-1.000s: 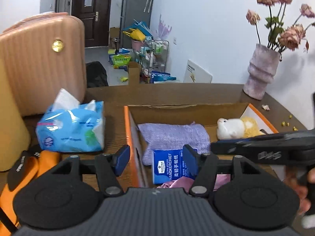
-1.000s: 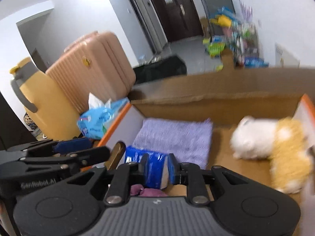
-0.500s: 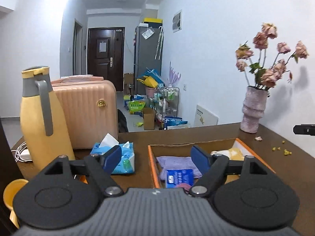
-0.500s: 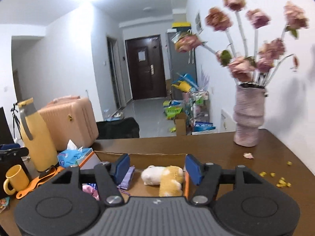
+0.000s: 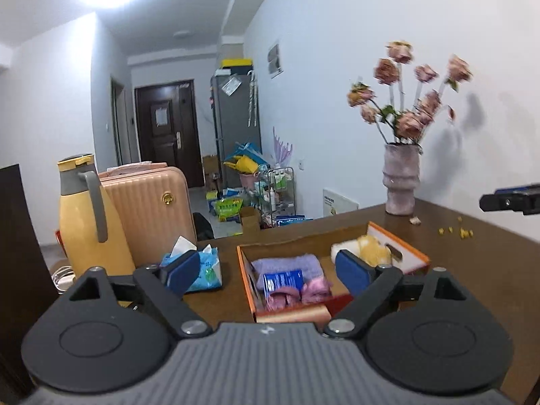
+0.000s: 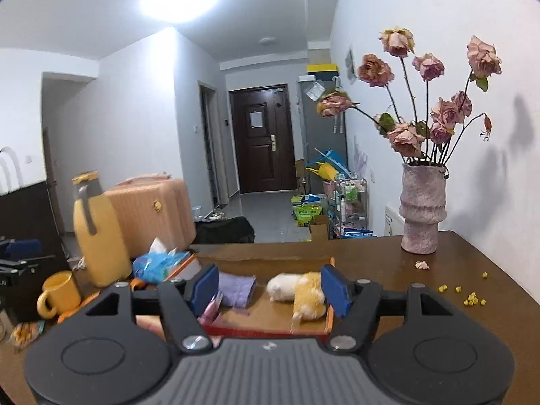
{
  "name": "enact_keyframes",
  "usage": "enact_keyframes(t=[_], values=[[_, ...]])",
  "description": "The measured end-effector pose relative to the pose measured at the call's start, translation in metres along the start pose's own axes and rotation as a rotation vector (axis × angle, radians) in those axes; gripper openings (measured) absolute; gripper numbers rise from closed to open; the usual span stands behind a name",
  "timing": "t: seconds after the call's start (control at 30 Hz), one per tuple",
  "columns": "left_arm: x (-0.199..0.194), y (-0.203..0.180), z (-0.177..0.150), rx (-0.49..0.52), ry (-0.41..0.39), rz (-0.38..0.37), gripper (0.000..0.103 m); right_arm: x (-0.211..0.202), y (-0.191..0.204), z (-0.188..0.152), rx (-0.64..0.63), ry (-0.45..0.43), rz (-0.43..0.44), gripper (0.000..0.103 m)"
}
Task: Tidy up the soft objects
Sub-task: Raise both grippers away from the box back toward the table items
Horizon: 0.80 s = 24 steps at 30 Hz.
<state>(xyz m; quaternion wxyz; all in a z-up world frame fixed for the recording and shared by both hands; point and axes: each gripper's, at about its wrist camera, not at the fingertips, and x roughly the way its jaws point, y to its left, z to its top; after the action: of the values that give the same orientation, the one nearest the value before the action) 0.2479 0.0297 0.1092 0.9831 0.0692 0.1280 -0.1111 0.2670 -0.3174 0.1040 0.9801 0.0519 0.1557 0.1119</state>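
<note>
An orange-rimmed cardboard box [image 5: 410, 253] sits on the brown table and holds a folded purple cloth [image 5: 290, 265], a blue handkerchief pack [image 5: 282, 280], a pink bundle [image 5: 303, 291] and a white-and-yellow plush toy [image 5: 366, 248]. My left gripper [image 5: 268, 271] hangs back from the box, jaws opening, nothing between them. In the right wrist view the box [image 6: 329, 317], the purple cloth [image 6: 236, 287] and the plush toy [image 6: 300, 292] lie beyond my right gripper [image 6: 270, 290], whose jaws are also opening and empty. A blue tissue pack [image 5: 206, 268] lies left of the box.
A yellow thermos jug [image 5: 89, 217] and a peach suitcase [image 5: 150, 209] stand at the left. A yellow mug [image 6: 59, 293] is near the table's left edge. A vase of dried roses [image 6: 422, 216] stands at the back right, with yellow crumbs [image 6: 472, 298] on the table.
Both grippers pulled back and up from the box, so it now looks small and far. The right jaws, nearly closed around the blue handkerchief pack a second ago, stand wide; the left jaws widened too.
</note>
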Motion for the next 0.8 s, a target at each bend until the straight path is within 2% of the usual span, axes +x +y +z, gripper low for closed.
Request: enact_keyframes(t=[0.13, 0.23, 0.3, 0.37, 0.47, 0.67, 0.8], values=[[-0.034, -0.011, -0.036, -0.001, -0.024, 0.001, 0.091, -0.031, 0.019, -0.039, -0.033, -0.032, 0.017, 0.075], [-0.057, -0.009, -0.057, -0.068, -0.057, 0.002, 0.095, -0.052, 0.029, -0.076, -0.034, -0.03, 0.023, 0.076], [-0.061, -0.006, -0.065, -0.114, -0.029, -0.028, 0.095, -0.059, 0.03, -0.094, -0.007, 0.004, 0.019, 0.076], [-0.057, -0.005, -0.067, -0.108, -0.002, -0.024, 0.095, -0.063, 0.029, -0.105, 0.008, 0.034, 0.026, 0.076], [-0.047, -0.008, -0.065, -0.096, 0.011, 0.019, 0.095, -0.06, 0.029, -0.111, 0.005, 0.059, 0.009, 0.076], [-0.025, -0.022, -0.066, -0.113, 0.041, -0.056, 0.094, -0.045, 0.024, -0.115, 0.017, 0.072, -0.015, 0.076], [0.013, -0.049, -0.064, -0.128, 0.115, -0.174, 0.093, -0.024, 0.01, -0.119, 0.038, 0.099, -0.027, 0.075]])
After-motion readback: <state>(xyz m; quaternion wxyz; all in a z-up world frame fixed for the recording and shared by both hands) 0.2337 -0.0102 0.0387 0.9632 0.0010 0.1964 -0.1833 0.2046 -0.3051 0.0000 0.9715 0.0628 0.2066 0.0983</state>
